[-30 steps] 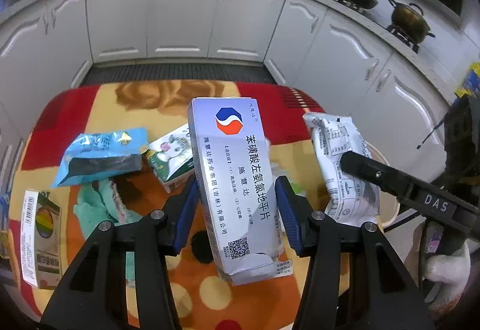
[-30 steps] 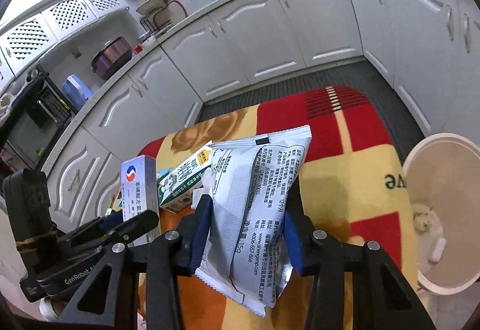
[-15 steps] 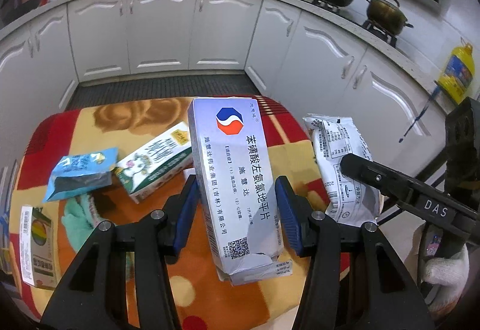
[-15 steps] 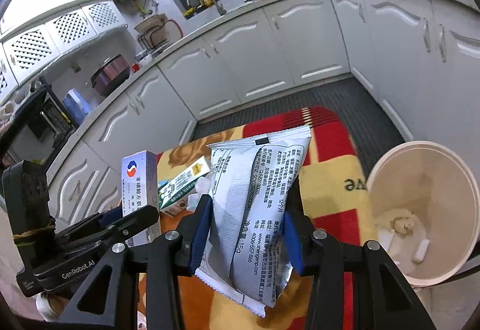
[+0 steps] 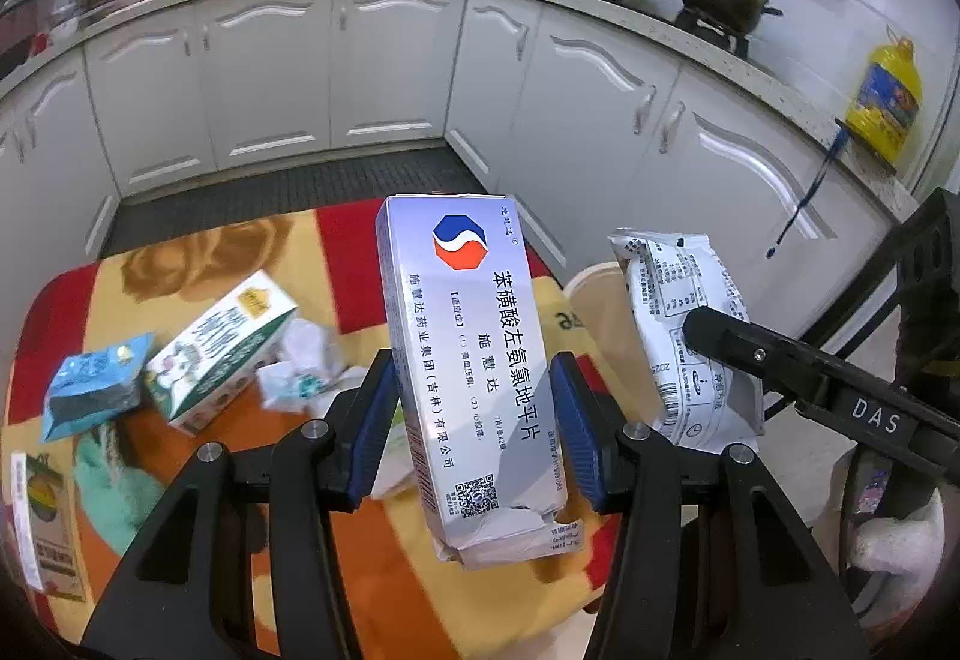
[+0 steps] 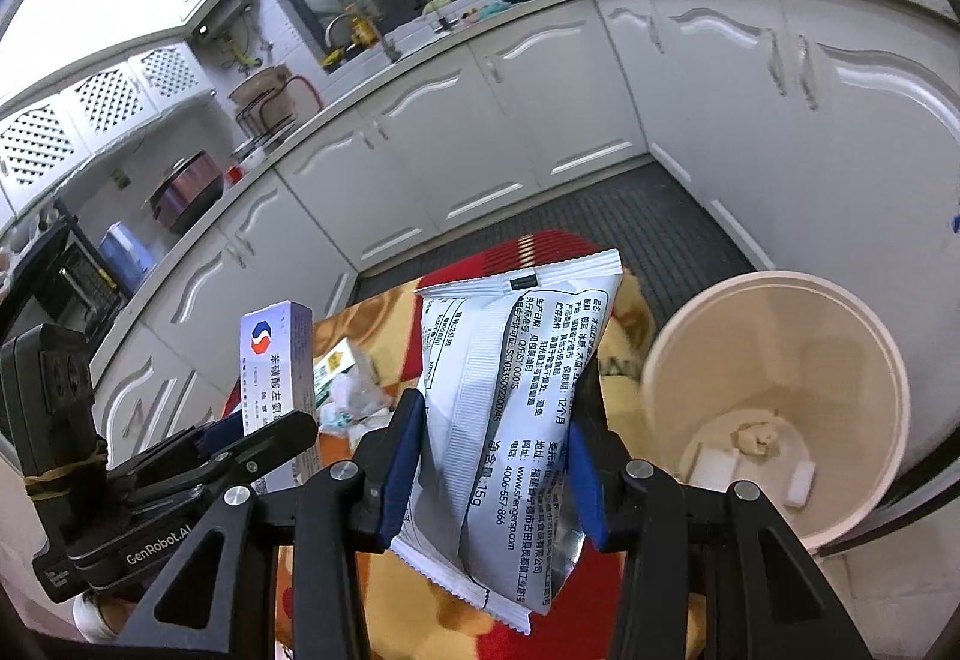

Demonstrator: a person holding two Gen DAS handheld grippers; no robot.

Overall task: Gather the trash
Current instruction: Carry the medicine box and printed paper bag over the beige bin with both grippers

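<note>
In the left wrist view, the left gripper (image 5: 474, 411) is pinching a silver medicine box (image 5: 471, 354) between its blue pads, holding it upright above the patterned table (image 5: 180, 264). Left of the box, a green-and-white carton (image 5: 219, 351), crumpled tissue (image 5: 300, 369) and a blue packet (image 5: 90, 387) are lying on the table. To the box's right, the right gripper is gripping a white snack bag (image 5: 684, 330).

In the right wrist view, the right gripper (image 6: 492, 456) is squeezing the snack bag (image 6: 510, 396), hanging over the table edge (image 6: 600, 594). Just right of the bag, a cream bin (image 6: 774, 402) is standing open with scraps inside. Left of the bag, the medicine box (image 6: 276, 360) is showing in the left gripper.
</note>
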